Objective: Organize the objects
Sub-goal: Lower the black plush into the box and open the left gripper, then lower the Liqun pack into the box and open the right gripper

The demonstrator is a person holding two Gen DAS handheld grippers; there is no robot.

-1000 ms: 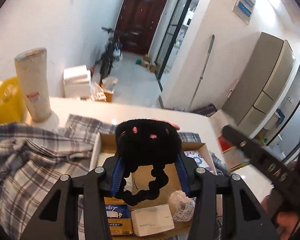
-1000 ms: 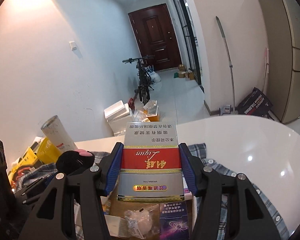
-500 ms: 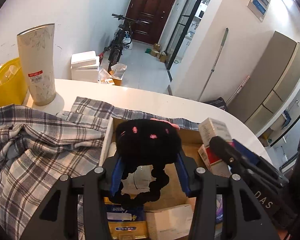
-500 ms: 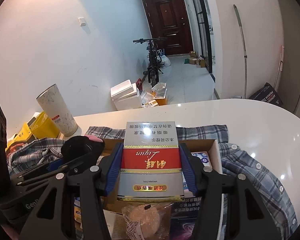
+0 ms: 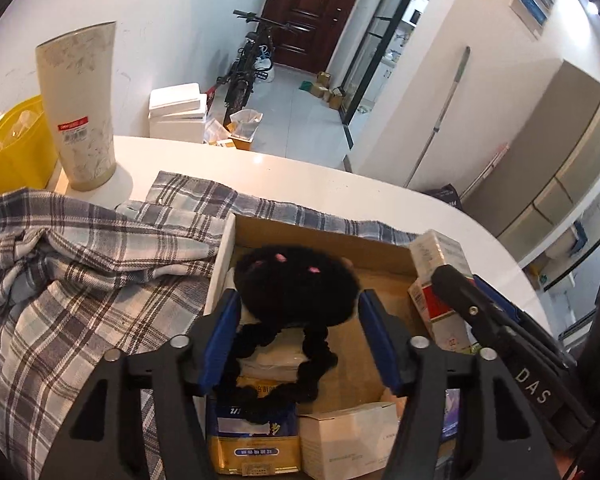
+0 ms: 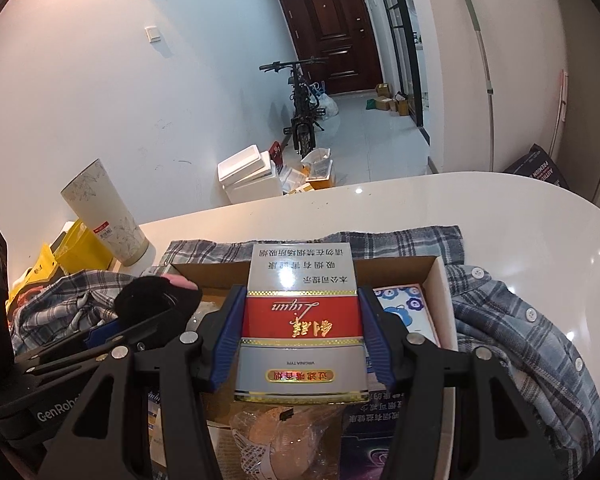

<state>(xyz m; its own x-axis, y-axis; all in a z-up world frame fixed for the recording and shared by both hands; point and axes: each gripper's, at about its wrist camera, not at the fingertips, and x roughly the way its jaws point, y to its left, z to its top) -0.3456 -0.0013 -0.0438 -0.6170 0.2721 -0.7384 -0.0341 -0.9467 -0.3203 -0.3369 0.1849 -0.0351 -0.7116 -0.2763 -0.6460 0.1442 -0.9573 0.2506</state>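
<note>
- Left gripper (image 5: 298, 312) is lowering into the cardboard box (image 5: 324, 236) on the bench; its jaws have just spread, releasing the black plush hair scrunchie (image 5: 296, 292).
- Right gripper (image 6: 302, 328) is following over the box, jaws pinching the cigarette carton (image 6: 302, 320), probably placed next.
</note>
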